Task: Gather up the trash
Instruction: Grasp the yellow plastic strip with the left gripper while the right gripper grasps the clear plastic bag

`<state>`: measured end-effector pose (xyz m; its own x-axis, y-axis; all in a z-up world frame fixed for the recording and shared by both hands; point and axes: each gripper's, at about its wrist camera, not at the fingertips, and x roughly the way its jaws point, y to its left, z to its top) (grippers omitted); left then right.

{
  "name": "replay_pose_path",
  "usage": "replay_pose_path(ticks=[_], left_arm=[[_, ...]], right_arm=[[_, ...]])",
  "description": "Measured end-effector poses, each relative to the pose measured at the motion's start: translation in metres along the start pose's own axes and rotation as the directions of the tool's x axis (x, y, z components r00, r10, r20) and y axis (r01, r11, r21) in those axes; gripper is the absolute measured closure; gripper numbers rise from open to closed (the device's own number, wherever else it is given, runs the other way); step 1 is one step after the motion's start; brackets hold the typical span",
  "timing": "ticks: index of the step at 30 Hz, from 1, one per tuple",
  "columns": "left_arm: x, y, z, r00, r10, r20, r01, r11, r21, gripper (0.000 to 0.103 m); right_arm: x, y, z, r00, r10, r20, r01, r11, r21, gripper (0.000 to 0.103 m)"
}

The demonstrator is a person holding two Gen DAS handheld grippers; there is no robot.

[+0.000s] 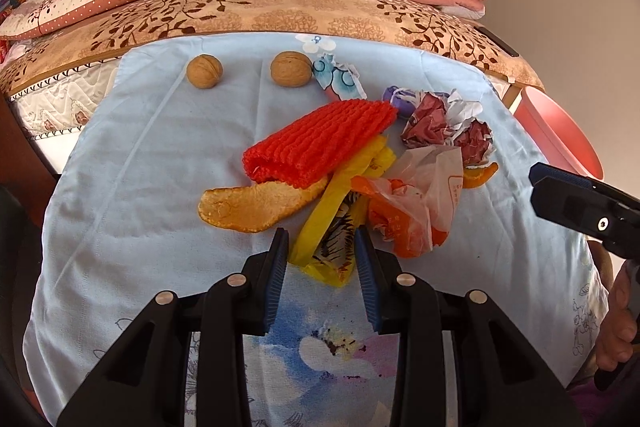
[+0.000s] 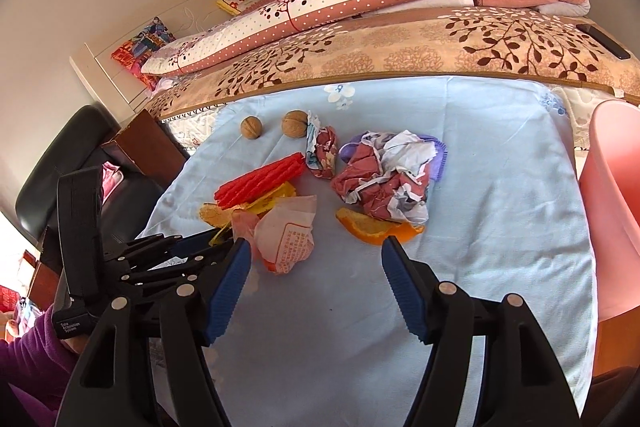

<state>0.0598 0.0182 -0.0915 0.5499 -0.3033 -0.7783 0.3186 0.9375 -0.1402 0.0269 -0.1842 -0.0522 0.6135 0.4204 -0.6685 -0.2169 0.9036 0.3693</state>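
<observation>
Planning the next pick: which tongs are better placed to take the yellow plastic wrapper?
Left. The left tongs already straddle the crumpled yellow plastic wrapper on the light blue cloth. The right tongs stand open over bare cloth, nearer the orange peel.

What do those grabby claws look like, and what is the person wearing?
Both claws, left claw and right claw, are black plastic with blue ridged pads and round silver pins. One handle carries a small white label. The person wears a purple sleeve.
</observation>
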Motion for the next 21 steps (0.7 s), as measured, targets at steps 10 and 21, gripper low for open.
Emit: replay_pose_path(ticks=[10, 21], left_arm=[[-0.008, 0.001, -0.006, 1.0, -0.02, 0.018, 0.02, 1.0, 0.003, 0.088], [-0.016, -0.007, -0.009, 0.998, -0.049, 0.027, 0.049, 0.999, 0.001, 0.088]], right_arm=[[0.043, 0.014, 0.007, 0.994, 0.039, -0.097, -0.038, 0.999, 0.012, 0.036], [0.053, 0.017, 0.003, 0.987, 0.084, -0.139, -0.082, 0.996, 0.025, 0.061]])
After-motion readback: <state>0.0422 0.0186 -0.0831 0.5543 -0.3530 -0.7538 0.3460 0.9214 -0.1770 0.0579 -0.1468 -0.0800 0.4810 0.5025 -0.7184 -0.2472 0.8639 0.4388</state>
